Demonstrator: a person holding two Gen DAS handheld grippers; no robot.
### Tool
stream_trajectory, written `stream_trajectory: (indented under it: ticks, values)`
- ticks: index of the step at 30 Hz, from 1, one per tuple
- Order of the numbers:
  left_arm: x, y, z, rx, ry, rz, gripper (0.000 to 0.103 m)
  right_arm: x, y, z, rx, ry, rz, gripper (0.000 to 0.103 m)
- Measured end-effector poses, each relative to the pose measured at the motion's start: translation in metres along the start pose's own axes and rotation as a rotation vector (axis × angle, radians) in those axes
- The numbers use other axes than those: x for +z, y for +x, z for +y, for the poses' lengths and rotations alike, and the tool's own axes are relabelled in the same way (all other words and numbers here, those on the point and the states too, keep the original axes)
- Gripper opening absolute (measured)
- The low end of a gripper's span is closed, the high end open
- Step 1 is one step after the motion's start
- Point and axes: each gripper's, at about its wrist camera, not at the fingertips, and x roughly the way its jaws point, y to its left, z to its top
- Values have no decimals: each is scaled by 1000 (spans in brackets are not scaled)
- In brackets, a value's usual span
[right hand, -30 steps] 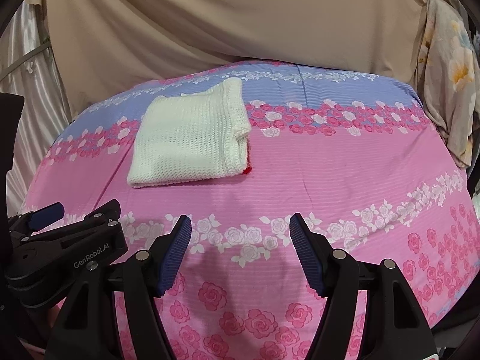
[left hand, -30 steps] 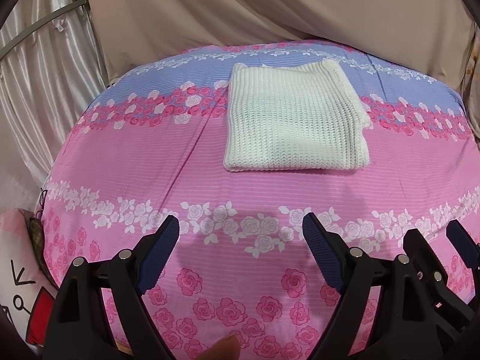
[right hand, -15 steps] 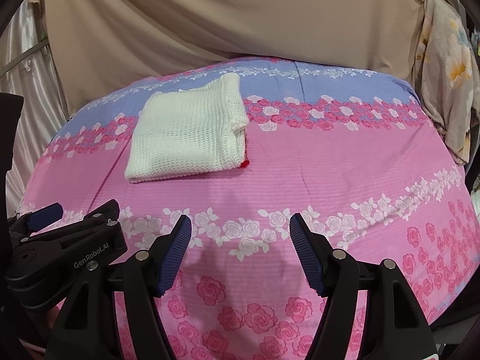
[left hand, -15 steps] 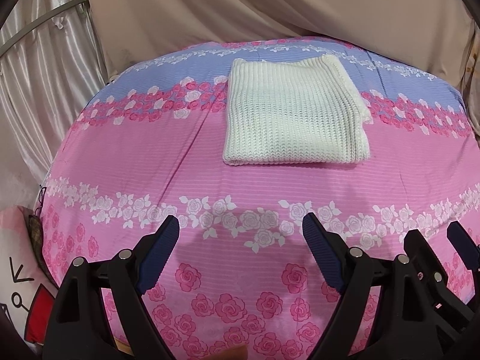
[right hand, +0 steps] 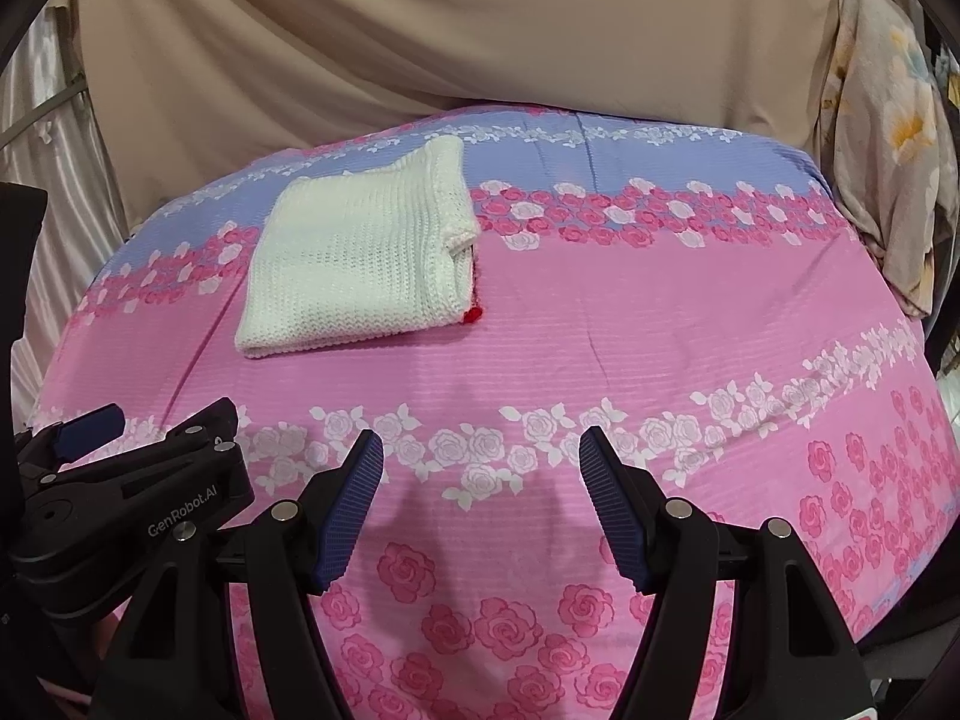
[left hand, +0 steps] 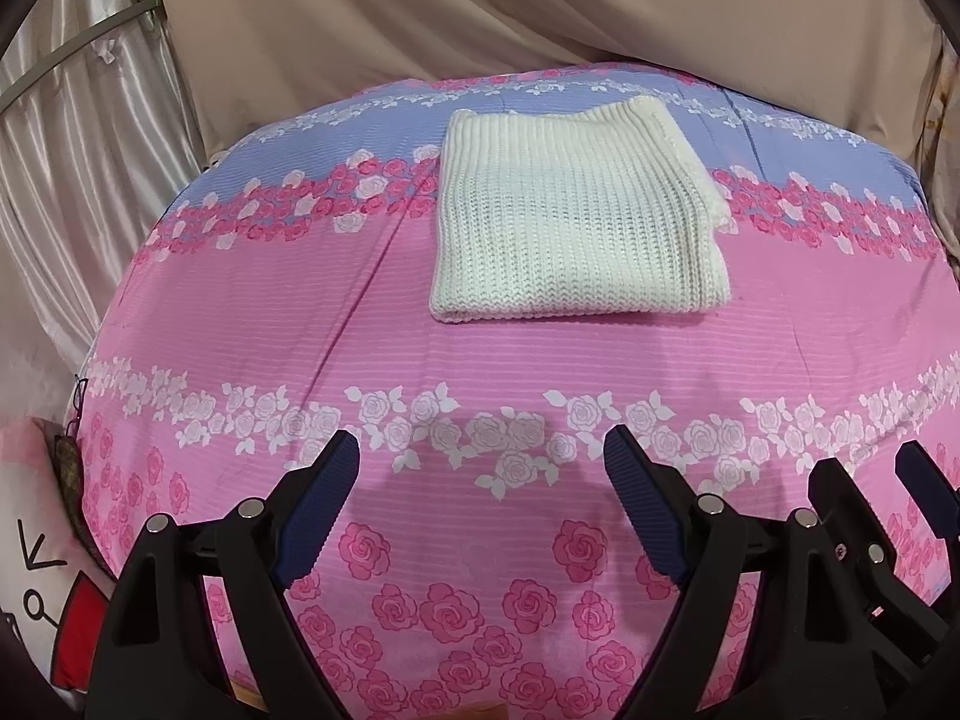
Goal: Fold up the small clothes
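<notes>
White knit garment [left hand: 576, 216] is seen folded flat toward 12 o'clock on the floral bedsheet [left hand: 480, 360], well apart from both claws. Left claw [left hand: 480, 468] and right claw [right hand: 480, 468] are held wide open, empty. Risk judged: loose right-edge layers could be dragged apart if snagged.

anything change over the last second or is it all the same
Nothing visibly changed. The folded white knit garment lies flat in the same spot on the floral sheet, the left gripper and right gripper both hang open and empty short of it, side by side.
</notes>
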Motion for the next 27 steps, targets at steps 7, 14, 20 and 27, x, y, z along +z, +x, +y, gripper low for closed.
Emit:
stream_trajectory:
  ticks: [7,14,20,27]
  values:
    - [0,2,-1,-1,1,6,81,0,1,1,-6,4,4,66]
    - [-1,5,0,-2,0,-1,81,-2,1,1,-7,5,3,66]
    - [-3,4,1,2,-9,-6,80,-1,1,0,-6,3,3,66]
    - [-5,4,0,-6,-14,9,80,-4,0,3,-21,0,-3,66]
